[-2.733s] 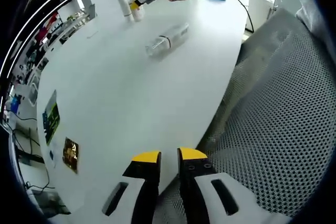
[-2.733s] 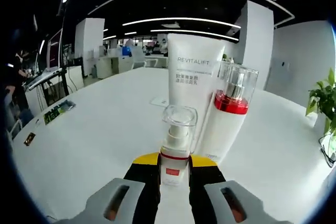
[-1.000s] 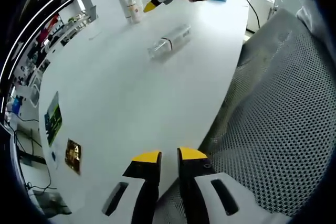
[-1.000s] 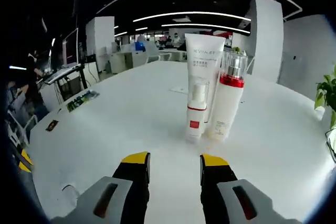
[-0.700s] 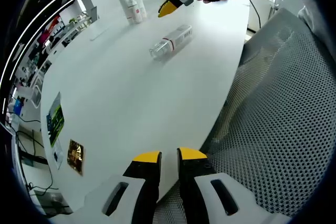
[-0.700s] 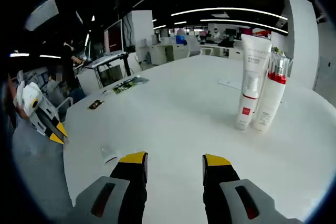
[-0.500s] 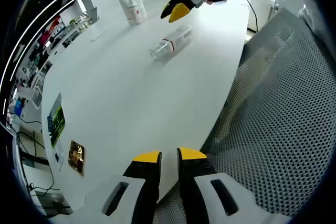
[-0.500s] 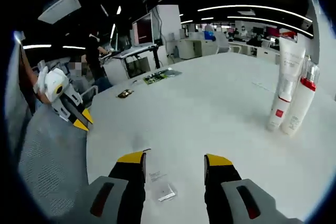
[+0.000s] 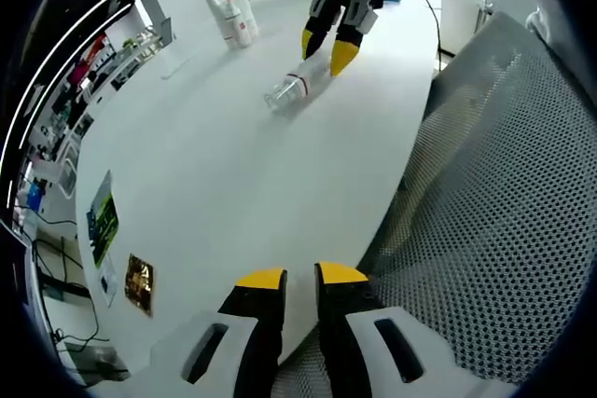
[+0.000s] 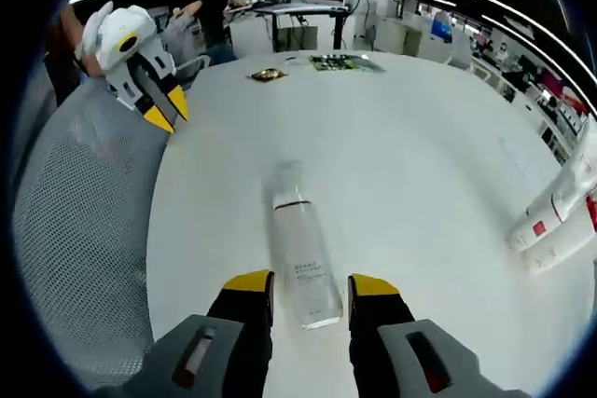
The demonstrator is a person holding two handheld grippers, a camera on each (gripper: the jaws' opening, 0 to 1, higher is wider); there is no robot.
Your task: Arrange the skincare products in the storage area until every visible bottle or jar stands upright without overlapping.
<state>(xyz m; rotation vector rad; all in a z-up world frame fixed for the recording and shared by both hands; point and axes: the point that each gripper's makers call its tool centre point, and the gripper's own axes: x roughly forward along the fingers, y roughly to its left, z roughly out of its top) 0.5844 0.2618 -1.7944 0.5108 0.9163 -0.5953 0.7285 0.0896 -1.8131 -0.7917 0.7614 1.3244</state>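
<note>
Clear cylindrical plastic bottle with red band (image 10: 300,256) lies flat on white round table (image 10: 401,156) — long axis running away between spread right gripper (image 10: 305,284) jaws, ungrasped; left gripper (image 9: 288,277), nearly closed and empty, sits at table's edge.

clear bottle (image 10: 300,252) lying flat, fingers (image 10: 248,288) seemingly straddling

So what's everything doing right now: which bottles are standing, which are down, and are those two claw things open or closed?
Clear bottle: lying on its side on the white table, base between the right gripper's open jaws.
White tube: upright.
Small pump bottle: upright.
Red-collared bottle: upright, close beside the tube.
Right gripper: open, over the lying bottle.
Left gripper: shut, holding nothing, at the table edge.
</note>
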